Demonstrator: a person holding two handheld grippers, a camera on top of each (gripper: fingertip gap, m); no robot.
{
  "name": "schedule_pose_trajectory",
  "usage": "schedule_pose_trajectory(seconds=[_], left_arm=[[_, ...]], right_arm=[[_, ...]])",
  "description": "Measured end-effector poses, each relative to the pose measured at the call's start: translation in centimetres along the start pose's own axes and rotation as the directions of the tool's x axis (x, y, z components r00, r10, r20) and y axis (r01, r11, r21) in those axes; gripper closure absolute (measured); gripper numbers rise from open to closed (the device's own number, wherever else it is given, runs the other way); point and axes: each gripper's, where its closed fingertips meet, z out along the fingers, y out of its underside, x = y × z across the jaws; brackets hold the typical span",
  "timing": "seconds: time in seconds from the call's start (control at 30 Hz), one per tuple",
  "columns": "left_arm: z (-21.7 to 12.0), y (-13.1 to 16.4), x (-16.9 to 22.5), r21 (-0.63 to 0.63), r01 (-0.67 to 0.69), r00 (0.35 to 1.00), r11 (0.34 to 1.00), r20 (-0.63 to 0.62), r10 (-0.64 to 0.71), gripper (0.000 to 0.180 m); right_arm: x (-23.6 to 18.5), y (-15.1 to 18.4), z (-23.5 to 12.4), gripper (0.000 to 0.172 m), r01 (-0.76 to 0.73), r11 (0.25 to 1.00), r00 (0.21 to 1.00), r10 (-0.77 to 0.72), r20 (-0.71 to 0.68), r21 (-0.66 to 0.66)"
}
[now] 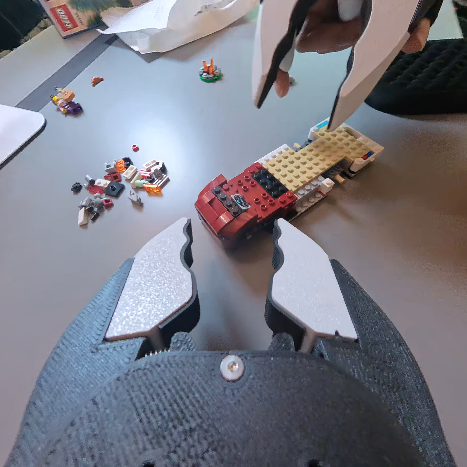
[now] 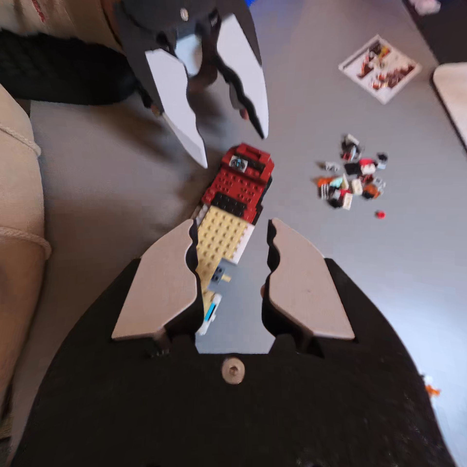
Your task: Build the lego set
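Observation:
A brick-built vehicle with a dark red front, a tan studded plate and white sides lies on the grey table. My left gripper is open and empty, its tips just short of the red front, not pressing it. My right gripper is open. One of its fingertips rests at the rear edge of the tan plate and the other hangs in the air. In the right wrist view the vehicle lies under my open right gripper, and the left gripper shows open beyond it.
A pile of small loose bricks lies left of the vehicle, with a red round piece nearby. A small build with orange flames, figure parts, a box and white paper lie farther back. A booklet lies on the table. There is about 9 cm between the tips of the two grippers. My right tips are roughly 5 cm from the tan studded plate. Seen from the right wrist view as well.

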Motion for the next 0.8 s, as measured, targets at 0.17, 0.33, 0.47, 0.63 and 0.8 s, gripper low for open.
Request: schedule_pose_trajectory(seconds=[0.17, 0.33, 0.47, 0.63, 0.8], left_arm=[[0.4, 0.1, -0.4, -0.063, -0.143, 0.985, 0.988, -0.102, 0.137, 0.112], [2.1, 1.3, -0.5, -0.131, -0.280, 0.935, 0.951, -0.264, 0.238, 0.099], [3.2, 1.5, 0.2, -0.150, -0.335, 0.898, 0.930, -0.351, 0.267, 0.107], [3.0, 1.6, 0.0, -0.127, -0.303, 0.917, 0.945, -0.308, 0.253, 0.106], [1.7, 2.1, -0.2, -0.083, -0.170, 0.946, 0.982, -0.292, 0.139, 0.111]], right_arm=[[-2.4, 5.1, -2.4, 0.107, -0.132, 0.986, 0.990, 0.125, -0.070, -0.098], [-4.4, 7.9, -2.0, 0.098, -0.159, 0.968, 0.985, 0.143, -0.096, -0.194], [-4.4, 8.6, -0.9, 0.097, -0.130, 0.959, 0.988, 0.102, -0.119, -0.252], [-4.1, 8.2, -0.7, 0.101, -0.106, 0.968, 0.993, 0.090, -0.079, -0.227], [-3.9, 3.6, -2.5, 0.102, -0.116, 0.991, 0.993, 0.117, 0.024, -0.065]])
